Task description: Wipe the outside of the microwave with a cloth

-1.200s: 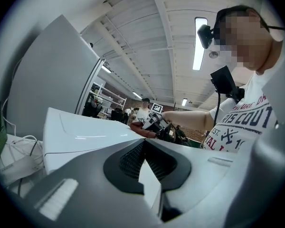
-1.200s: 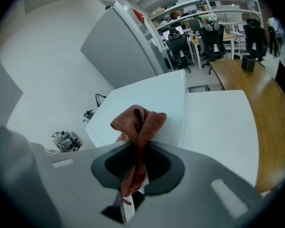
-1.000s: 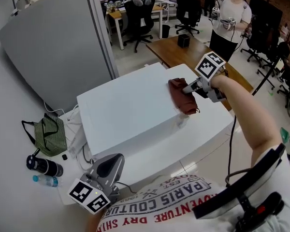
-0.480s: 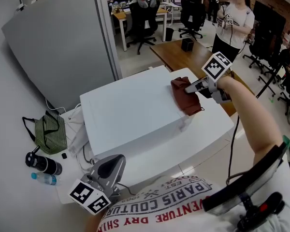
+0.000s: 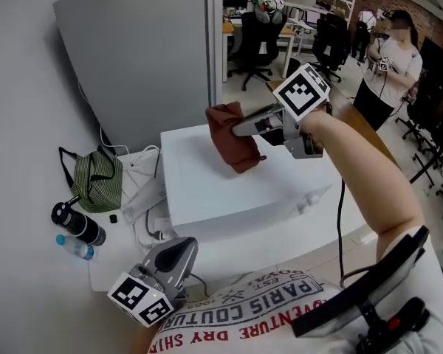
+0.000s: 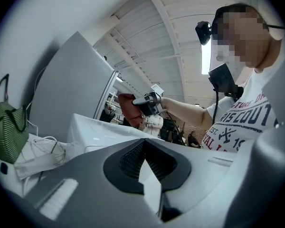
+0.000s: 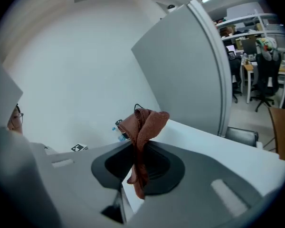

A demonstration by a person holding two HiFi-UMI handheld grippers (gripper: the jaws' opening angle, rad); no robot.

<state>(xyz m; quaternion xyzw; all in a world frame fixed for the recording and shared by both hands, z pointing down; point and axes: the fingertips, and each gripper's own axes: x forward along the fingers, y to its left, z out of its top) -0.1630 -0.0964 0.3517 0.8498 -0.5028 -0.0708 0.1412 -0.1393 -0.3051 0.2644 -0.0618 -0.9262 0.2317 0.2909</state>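
standing behind the microwave [image 5: 229, 183] is a tall grey partition panel [image 5: 140, 57]. under the microwave is a white table [image 5: 332, 223], and the microwave itself is a plain white box with its flat top facing up. to the left of the microwave, in the head view, a green striped bag [image 5: 96, 179] slumps on the table, with a tangle of white cables [image 5: 142, 190] between it and the microwave.

over the microwave's top, toward its rear left corner, the right gripper [image 5: 244, 129] reaches in from the right. its fingers are pressed together on the cloth [image 5: 232, 144], a rust-brown rag. in the right gripper view the cloth [image 7: 145, 127] is pinched in a narrow fold between the pads of the right gripper [image 7: 138, 151], bunching up past the fingertips and trailing down behind them, with the microwave's white top [image 7: 213, 141] beyond. whether the hanging edge touches the microwave cannot be told.

in front of the microwave, low and near the person's shirt, the left gripper [image 5: 176, 248] is held clear of it. in its own view the left gripper [image 6: 143, 144] has its fingers closed together on nothing.

further left of the microwave than the bag lie a black bottle [image 5: 77, 223] and a small clear water bottle [image 5: 77, 248].
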